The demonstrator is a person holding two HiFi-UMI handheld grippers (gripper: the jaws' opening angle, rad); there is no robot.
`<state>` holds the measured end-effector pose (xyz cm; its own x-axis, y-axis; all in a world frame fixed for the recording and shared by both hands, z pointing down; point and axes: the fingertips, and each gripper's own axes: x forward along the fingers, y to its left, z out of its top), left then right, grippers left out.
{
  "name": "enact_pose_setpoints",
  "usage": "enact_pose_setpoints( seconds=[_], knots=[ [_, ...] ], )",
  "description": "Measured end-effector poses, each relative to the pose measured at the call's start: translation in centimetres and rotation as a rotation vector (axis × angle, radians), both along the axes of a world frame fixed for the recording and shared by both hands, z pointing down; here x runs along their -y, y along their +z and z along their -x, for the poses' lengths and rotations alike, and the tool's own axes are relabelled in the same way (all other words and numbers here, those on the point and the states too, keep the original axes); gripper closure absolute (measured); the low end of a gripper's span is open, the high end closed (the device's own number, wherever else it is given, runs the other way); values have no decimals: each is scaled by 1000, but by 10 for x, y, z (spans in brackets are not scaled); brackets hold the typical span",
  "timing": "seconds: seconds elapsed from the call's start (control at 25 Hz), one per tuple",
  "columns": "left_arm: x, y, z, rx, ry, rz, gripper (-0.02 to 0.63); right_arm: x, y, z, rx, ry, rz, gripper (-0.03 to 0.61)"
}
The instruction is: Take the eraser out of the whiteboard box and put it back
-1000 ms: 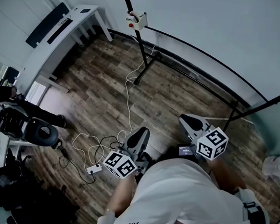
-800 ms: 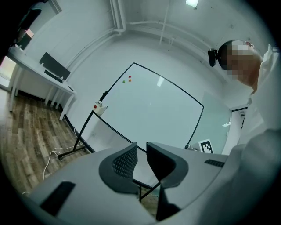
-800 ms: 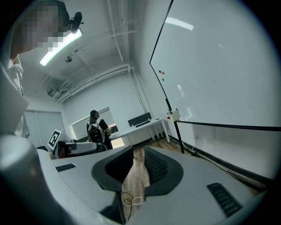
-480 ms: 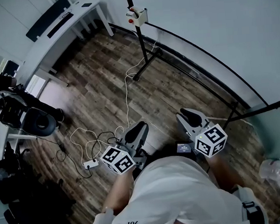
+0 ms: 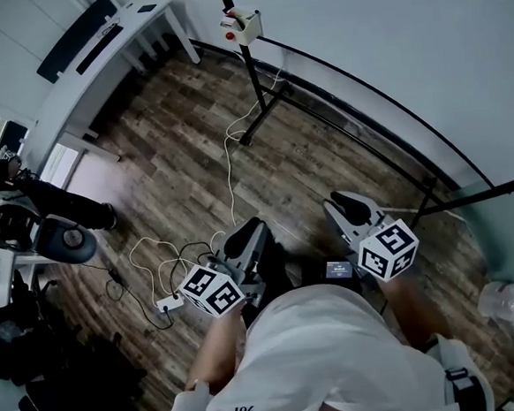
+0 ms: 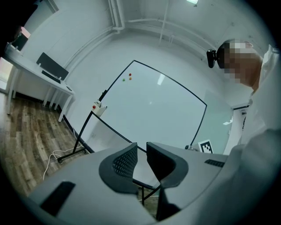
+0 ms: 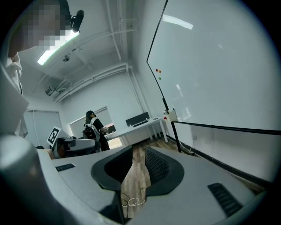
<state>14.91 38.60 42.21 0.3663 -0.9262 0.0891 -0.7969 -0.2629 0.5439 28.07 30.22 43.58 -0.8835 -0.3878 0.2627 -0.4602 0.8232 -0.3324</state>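
Note:
The whiteboard (image 5: pixel 386 48) stands on a black frame ahead of me. A small pale box (image 5: pixel 241 24) hangs at its left post with something red in it; I cannot make out the eraser. The same box (image 6: pixel 99 107) shows far off in the left gripper view, and in the right gripper view the box (image 7: pixel 170 115) is also distant. My left gripper (image 5: pixel 245 236) and right gripper (image 5: pixel 349 207) are held close to my body over the wooden floor, well short of the box. Both have jaws a narrow gap apart with nothing between them.
A white desk (image 5: pixel 96 71) with a keyboard stands at the far left wall. White and black cables and a power strip (image 5: pixel 172 303) lie on the floor left of my left gripper. A person (image 5: pixel 26 196) and chairs are at the left edge. The stand's foot (image 5: pixel 251 134) reaches onto the floor.
Both grippers have drifted a little forward across the floor with the person. The gaps between the jaws look the same.

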Motion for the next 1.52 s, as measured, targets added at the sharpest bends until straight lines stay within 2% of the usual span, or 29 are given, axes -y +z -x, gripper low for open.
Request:
enact_pose_setpoints(
  seconds=[0.28, 0.84, 1.16, 1.52],
  knots=[
    [52, 2, 29, -9, 57, -14, 560, 43, 5, 25, -9, 53, 12, 488],
    [164, -16, 149, -2, 134, -30, 560, 138, -13, 137, -40, 124, 13, 488],
    [195, -13, 215, 17, 132, -23, 560, 168, -10, 205, -44, 123, 17, 488],
    [223, -20, 258, 26, 137, -39, 560, 197, -9, 259, -38, 116, 15, 488]
  ],
)
